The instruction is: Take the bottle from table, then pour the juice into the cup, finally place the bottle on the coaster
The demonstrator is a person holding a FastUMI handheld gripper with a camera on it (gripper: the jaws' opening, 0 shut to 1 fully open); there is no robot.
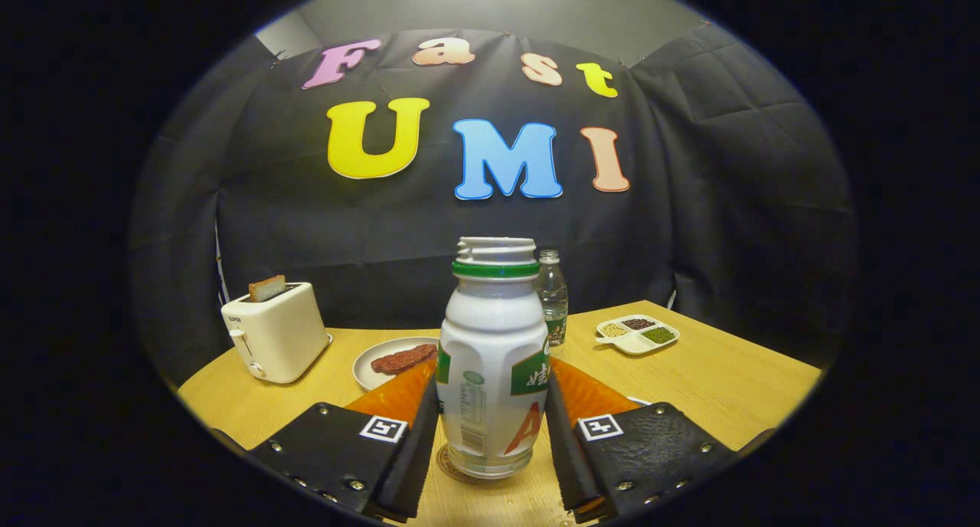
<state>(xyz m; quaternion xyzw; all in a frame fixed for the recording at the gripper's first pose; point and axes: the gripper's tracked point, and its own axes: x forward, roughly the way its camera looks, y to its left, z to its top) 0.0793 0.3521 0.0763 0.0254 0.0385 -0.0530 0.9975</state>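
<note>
— Bottle [494,358]: where is it seen?
— Upright between the gripper [492,427] fingers, uncapped, set on the coaster [452,466].
— How is the gripper held?
— Both fingers are pressed against the bottle's sides.

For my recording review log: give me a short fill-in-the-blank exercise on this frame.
1. The bottle stands between the gripper fingers, above a round ____.
2. The bottle's mouth has no ____.
3. A slice of ____ sticks up from the toaster.
4. The white plate holding a reddish-brown piece of food lies between the bottle and the ____.

Missing words: coaster; cap; bread; toaster
</note>
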